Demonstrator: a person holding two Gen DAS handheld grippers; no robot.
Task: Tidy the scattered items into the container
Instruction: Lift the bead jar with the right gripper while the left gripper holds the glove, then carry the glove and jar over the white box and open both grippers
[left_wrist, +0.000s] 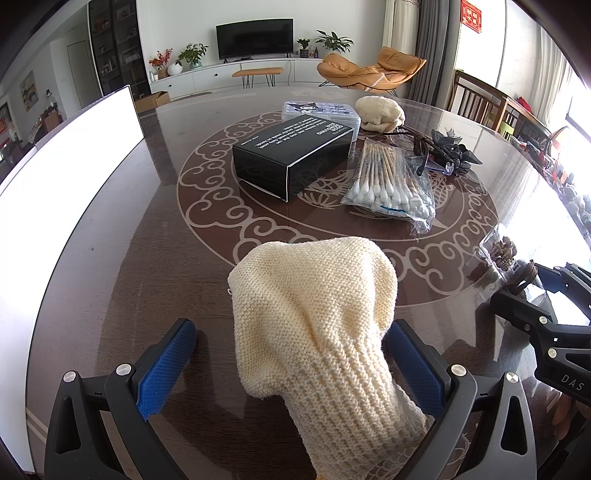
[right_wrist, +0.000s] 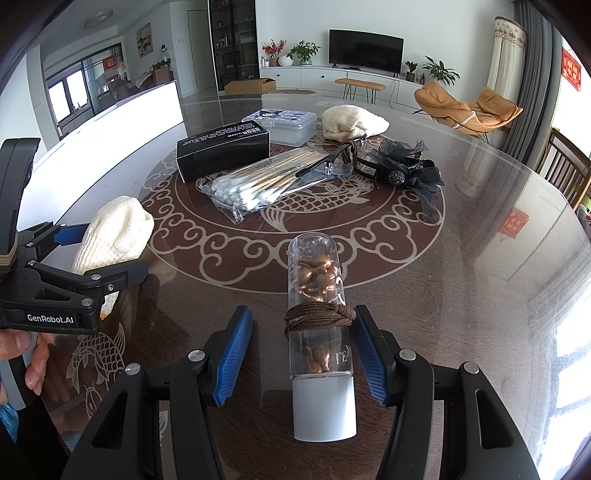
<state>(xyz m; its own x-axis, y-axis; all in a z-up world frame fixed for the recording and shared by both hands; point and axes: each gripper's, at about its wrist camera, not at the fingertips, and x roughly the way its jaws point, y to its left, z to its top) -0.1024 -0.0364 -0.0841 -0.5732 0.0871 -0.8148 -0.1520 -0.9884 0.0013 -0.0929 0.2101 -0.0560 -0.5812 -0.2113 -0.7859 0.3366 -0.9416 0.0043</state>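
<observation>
A cream knitted glove (left_wrist: 314, 306) lies on the table between the fingers of my left gripper (left_wrist: 291, 325). The jaws stand wide; the left blue pad (left_wrist: 166, 365) is clear of the knit. From the right wrist view the same glove (right_wrist: 114, 232) shows inside the left gripper (right_wrist: 107, 251). A clear bottle (right_wrist: 317, 280) of copper-coloured capsules, with a white cap and brown cord wound round it, lies between the fingers of my right gripper (right_wrist: 302, 310), which is open, with a gap at its left pad (right_wrist: 234, 354). A white container (left_wrist: 74, 166) stands at the table's left.
Mid-table lie a black box (left_wrist: 291, 155), a bag of cotton swabs (left_wrist: 391, 184), a clear plastic box (left_wrist: 321, 110), a second cream glove (left_wrist: 380, 112) and a black hair bow (right_wrist: 410, 166). Wooden chairs (left_wrist: 476, 99) stand at the far right edge.
</observation>
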